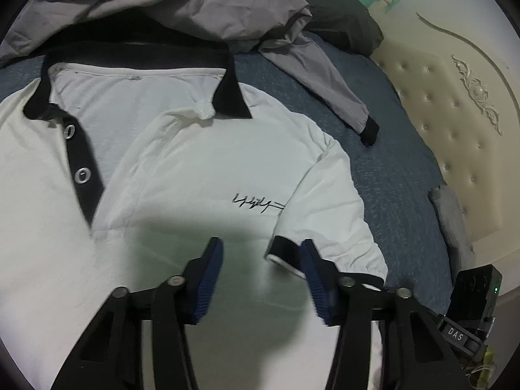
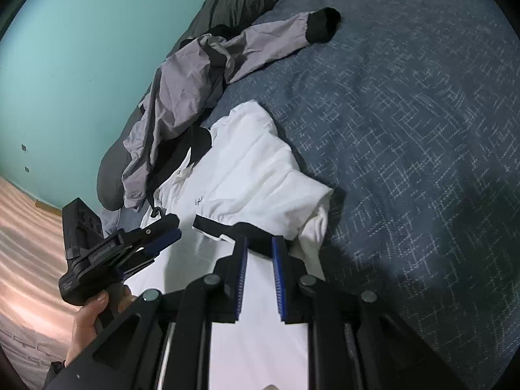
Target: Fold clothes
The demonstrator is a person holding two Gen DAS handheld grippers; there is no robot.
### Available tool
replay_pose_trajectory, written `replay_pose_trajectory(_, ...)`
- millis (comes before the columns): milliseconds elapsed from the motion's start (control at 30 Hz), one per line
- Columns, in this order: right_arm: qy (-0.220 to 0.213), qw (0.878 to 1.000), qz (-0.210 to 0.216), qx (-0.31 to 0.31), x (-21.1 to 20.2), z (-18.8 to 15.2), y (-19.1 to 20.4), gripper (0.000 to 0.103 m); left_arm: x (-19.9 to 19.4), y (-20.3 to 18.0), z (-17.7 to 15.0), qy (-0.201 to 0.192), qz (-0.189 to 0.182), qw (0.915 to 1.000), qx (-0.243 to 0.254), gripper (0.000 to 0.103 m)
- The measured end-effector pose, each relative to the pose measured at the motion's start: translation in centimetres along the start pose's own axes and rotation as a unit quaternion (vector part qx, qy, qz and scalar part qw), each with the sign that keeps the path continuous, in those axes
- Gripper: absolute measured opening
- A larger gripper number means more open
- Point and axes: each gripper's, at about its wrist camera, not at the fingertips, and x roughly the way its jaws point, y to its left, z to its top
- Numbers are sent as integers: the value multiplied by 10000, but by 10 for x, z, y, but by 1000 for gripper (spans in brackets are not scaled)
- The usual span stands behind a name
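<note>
The white polo shirt's (image 1: pixel 182 162) lower part is cut off behind both tools. It lies face up on the blue bedspread (image 2: pixel 406 113), black collar far, sleeve folded inward. The left gripper (image 1: pixel 260 253) hovers spread over the chest, nothing between its pads. The right gripper (image 2: pixel 260 243) is narrowed at the black sleeve cuff (image 2: pixel 227 227); whether it pinches is unclear. Beyond lies a rumpled grey jacket (image 1: pixel 195 3).
</note>
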Motion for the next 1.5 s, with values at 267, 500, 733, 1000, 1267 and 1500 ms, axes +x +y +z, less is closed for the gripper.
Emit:
replay_pose_trajectory(267,-101,9997,127,185,-8,2,-5,33,16,-2,1,180,-39,9998,111,19)
replay_pose_trajectory(500,-20,9993,175,317,1,1,-5,34,18,-2,3,202,-63,9996,180,5)
replay_pose_trajectory(733,26,9993,-24,366,8,-2,-9,5,13,-5,6,128,-32,9995,271,3)
replay_pose_trajectory(1000,-106,9997,-49,227,-12,-7,-3,0,0,-4,14,-13,24,9997,249,3)
replay_pose_trajectory(1267,68,9995,48,297,-7,-14,1,0,5,0,13,84,154,9996,217,3)
replay_pose_trajectory(1500,208,9992,7,353,-1,-14,-3,4,6,11,13,39,244,9996,97,3)
